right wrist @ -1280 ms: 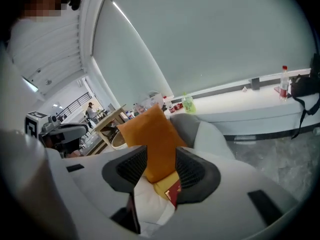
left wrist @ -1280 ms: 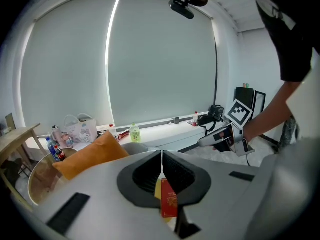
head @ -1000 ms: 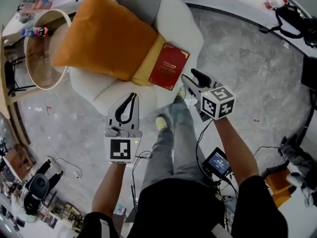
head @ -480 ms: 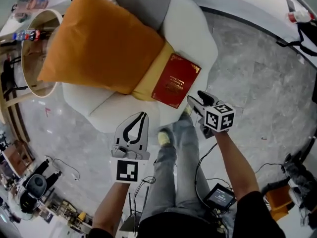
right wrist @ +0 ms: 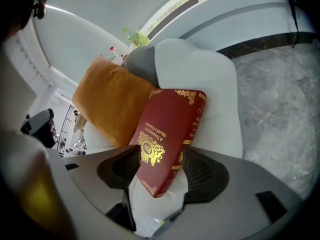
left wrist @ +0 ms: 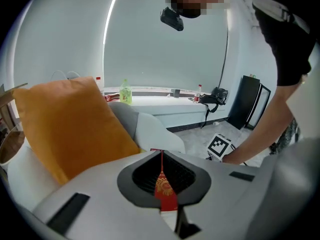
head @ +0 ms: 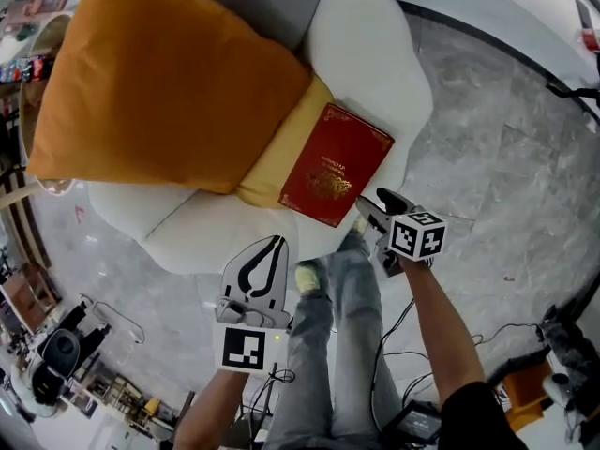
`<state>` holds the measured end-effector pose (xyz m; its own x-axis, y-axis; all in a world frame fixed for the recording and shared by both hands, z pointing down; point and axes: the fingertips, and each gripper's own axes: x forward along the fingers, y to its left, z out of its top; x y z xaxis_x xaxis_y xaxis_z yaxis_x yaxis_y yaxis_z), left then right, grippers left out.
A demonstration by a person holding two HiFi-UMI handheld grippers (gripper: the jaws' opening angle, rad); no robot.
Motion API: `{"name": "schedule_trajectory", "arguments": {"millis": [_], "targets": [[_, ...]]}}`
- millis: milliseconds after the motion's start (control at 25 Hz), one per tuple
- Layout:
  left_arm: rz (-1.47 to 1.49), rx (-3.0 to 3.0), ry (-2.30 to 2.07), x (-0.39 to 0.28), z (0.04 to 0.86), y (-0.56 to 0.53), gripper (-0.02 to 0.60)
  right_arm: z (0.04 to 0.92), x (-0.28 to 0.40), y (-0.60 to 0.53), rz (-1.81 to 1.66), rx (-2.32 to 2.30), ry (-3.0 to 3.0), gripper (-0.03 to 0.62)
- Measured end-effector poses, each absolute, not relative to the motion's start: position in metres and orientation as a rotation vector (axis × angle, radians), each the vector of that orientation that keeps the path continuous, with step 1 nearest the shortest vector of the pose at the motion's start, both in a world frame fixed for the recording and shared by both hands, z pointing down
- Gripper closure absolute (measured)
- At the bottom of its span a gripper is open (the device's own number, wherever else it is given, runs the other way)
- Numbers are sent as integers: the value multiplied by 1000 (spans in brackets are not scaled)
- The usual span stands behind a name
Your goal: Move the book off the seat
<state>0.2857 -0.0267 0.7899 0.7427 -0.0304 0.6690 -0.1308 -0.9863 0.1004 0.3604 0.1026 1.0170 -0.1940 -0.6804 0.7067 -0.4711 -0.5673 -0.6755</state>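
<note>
Right claw [head: 373, 207], jaws just widening, flanks the red book [head: 336, 162], seemingly untouched.

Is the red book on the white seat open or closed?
Closed. In the head view the book shows its whole front cover with the gold ornament facing up, no pages are visible, and it lies flat on the seat.
</note>
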Motion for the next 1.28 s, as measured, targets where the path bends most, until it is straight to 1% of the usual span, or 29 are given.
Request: {"name": "schedule_trajectory", "arguments": {"millis": [240,440,760,880,1000,1160,1280], "targets": [[1109,2756,-149,276,837,-29,566,1067,350,101,-1854,-1822,1312,318],[1129,2740,-164,265,857,-47,566,1080,339,81,-1794,-1758,1326,306],[1123,2715,-166,279,885,-29,566,1095,349,92,-1719,-1564,1335,284],[1123,2703,-174,273,878,-39,566,1077,345,73,-1727,-1491,1355,286],[1090,2704,-183,268,852,-59,566,1034,325,42,-1735,-1345,1461,286],[1084,2712,-159,289,843,-50,566,1011,312,32,-1807,-1194,1628,286],[1063,2718,-172,300,839,-42,566,1004,314,30,-1807,-1114,1557,286]]}}
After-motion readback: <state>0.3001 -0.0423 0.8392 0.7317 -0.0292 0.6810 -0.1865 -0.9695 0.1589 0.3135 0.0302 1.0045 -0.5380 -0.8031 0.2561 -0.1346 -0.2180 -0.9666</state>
